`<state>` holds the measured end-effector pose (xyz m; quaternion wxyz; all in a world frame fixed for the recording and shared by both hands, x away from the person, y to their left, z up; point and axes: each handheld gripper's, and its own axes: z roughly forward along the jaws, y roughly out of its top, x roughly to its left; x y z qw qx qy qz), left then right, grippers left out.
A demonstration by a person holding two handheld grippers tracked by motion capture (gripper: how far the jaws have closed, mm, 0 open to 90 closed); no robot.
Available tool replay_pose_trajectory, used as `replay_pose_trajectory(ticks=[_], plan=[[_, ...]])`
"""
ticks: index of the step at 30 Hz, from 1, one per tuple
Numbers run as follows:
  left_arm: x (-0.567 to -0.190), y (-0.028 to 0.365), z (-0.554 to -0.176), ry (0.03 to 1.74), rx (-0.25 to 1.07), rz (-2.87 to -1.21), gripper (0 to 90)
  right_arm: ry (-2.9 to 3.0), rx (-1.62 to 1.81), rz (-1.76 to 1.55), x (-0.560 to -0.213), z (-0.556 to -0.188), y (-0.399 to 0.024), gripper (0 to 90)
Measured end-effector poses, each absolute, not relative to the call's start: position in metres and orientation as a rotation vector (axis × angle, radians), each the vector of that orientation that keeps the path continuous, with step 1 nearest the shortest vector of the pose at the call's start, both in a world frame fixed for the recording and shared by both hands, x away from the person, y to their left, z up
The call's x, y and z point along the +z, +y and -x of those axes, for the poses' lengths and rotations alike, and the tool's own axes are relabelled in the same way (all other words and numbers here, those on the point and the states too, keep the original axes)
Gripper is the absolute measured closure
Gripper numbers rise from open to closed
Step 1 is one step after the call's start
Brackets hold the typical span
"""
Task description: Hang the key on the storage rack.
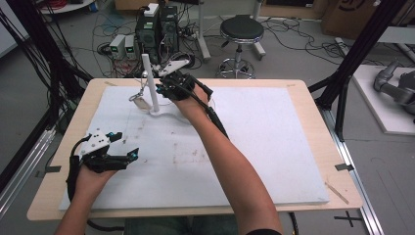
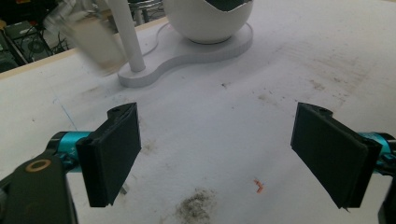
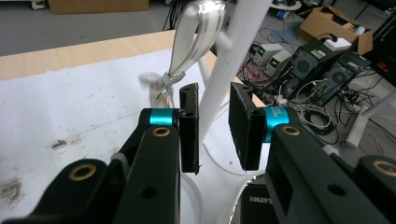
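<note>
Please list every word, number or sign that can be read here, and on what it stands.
No text reads with certainty.
White letters on the teal metal ring of the right gripper: too blurred.
White print on the black part below it: upside down, blurred.
Dark mark on the brown cardboard box: cut off.

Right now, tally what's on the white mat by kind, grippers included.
Grippers: 2, left gripper and right gripper
White stand with post: 1
White bowl on the stand's base: 1
Keyring with tag hanging off the post: 1
Total: 5
</note>
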<state>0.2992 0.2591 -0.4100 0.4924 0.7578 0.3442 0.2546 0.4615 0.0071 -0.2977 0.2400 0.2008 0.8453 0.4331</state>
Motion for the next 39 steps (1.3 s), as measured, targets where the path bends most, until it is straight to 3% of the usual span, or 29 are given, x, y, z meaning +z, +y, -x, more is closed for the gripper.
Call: replay_pose_trajectory(ticks=[9, 17, 23, 39], plan=[[-0.410, 0.258, -0.299, 0.832, 0.618, -1.840, 15.9, 2.296, 1.207, -0.562, -0.291, -0.458, 0.000, 74.3], [-0.410, 0.259, -0.299, 0.830, 0.617, -1.845, 15.9, 2.255, 1.241, -0.571, -0.286, -0.452, -0.021, 62.4], [-0.410, 0.257, -0.299, 0.826, 0.616, -1.844, 16.0, 2.255, 1.238, -0.630, -0.281, -0.443, -0.054, 46.4], [-0.411, 0.249, -0.304, 0.815, 0.605, -1.855, 15.9, 2.159, 1.286, -0.718, -0.305, -0.398, -0.173, 37.1]])
